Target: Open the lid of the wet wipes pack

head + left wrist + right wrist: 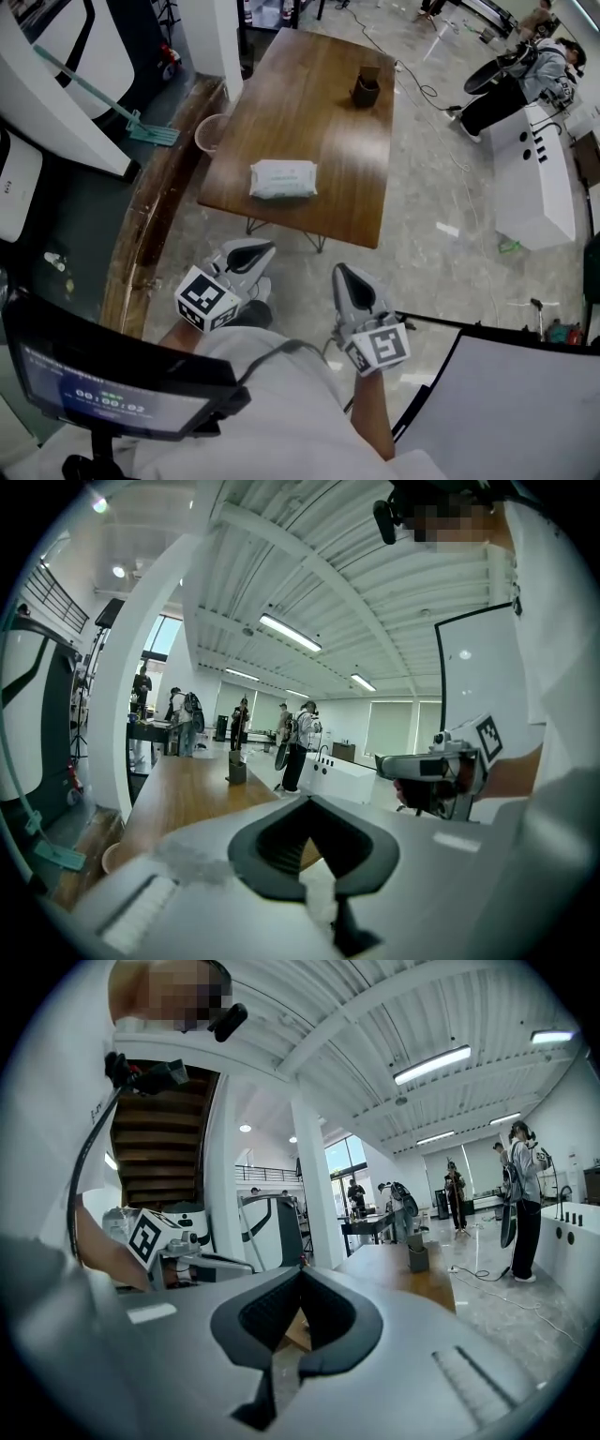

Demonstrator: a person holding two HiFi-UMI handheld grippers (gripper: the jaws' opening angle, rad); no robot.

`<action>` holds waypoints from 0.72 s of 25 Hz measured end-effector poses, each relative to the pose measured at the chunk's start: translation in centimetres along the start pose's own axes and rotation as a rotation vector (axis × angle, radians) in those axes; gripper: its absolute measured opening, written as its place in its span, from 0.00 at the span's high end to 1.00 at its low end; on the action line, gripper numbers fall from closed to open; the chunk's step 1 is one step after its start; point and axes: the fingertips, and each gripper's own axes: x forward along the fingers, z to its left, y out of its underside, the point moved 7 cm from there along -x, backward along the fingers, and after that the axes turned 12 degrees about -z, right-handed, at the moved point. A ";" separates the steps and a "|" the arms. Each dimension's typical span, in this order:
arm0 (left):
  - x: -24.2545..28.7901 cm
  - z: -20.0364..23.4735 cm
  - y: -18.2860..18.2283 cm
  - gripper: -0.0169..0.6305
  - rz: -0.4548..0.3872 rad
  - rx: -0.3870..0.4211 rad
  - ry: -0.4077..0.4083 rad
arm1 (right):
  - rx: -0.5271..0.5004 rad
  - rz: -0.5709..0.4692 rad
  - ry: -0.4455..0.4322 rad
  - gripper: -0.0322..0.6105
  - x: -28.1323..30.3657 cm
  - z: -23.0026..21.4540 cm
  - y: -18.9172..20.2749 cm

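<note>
A white wet wipes pack point(283, 179) lies flat near the front edge of the brown wooden table point(309, 112), its lid down. Both grippers hang short of the table over the floor, close to the person's body. My left gripper point(265, 247) points toward the pack's left side, its jaws together on nothing point(314, 803). My right gripper point(340, 270) sits to the right, also shut and empty point(300, 1271). Neither gripper touches the pack. In both gripper views the jaws hide the pack and only the tabletop point(183, 789) shows beyond them.
A dark holder point(366, 90) stands at the table's far end. A pale bucket point(210, 132) and a green mop point(141, 127) are left of the table. A white cabinet point(532, 178) and a seated person point(525, 80) are at right. A screen point(103, 384) is at lower left.
</note>
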 end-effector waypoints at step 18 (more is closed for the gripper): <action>5.1 14.8 0.2 0.97 0.031 -0.027 0.072 | -0.020 0.049 0.028 0.94 14.5 -3.1 1.8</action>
